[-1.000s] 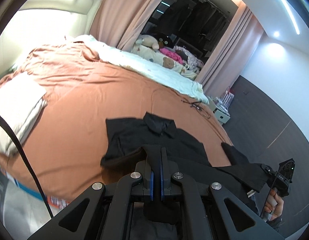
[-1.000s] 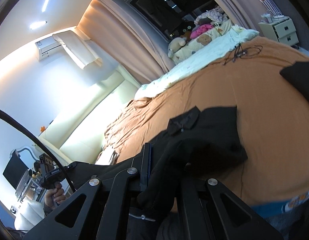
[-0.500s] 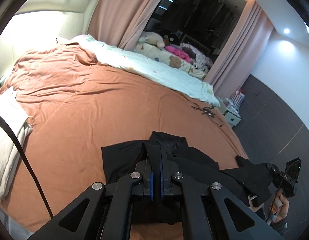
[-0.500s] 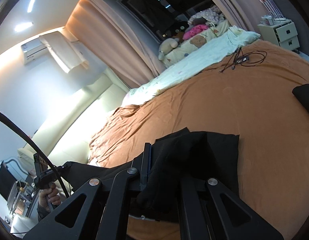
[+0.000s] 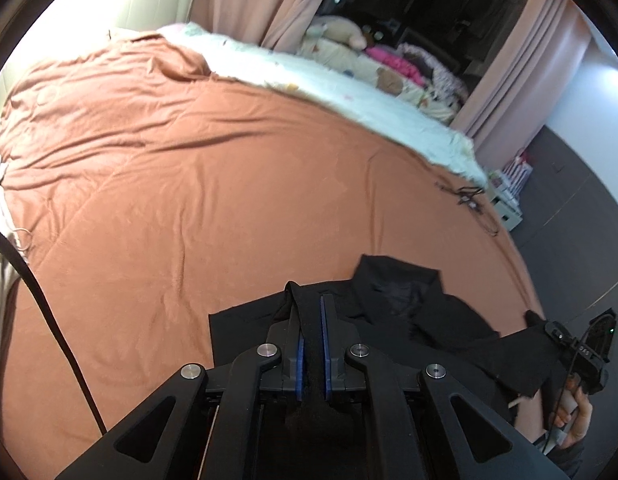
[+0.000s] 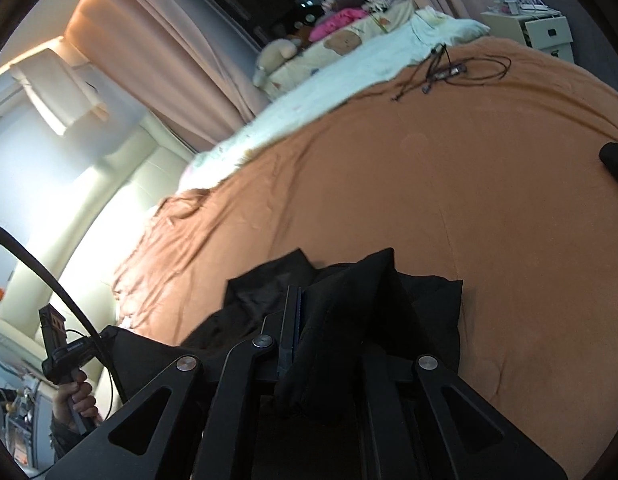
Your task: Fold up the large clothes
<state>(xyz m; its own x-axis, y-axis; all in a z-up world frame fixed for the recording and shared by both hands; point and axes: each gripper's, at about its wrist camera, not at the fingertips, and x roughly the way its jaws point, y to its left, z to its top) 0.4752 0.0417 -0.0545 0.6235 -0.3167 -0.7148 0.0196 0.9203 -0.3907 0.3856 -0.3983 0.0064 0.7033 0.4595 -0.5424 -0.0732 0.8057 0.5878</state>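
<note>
The black shirt (image 5: 393, 312) lies at the near edge of the bed (image 5: 213, 184), collar (image 5: 397, 276) pointing away from you, most of its body rumpled rather than flat. You hold it at two places. Your left claw (image 5: 311, 332) is all but closed on a strip of the black cloth, which runs up between the blue pads; its jaws are just starting to part, with the cloth between them. Your right claw (image 6: 309, 320) is clamped on a bunched fold of the same shirt, and the cloth hides one finger entirely. In the left view you can see that right claw (image 5: 549, 326) off to the side, with a stretch of shirt pulled taut toward it.

As for progress, I judge you are early on: no neat fold shows yet. The shirt looks dragged toward the bed's edge and needs spreading flat first. The sleeves and the body folds are all left to do.

Further out, a tangle of cable (image 6: 449, 72) lies on the orange cover, well apart from the shirt, and another dark garment (image 6: 617, 160) sits at the far right.
</note>
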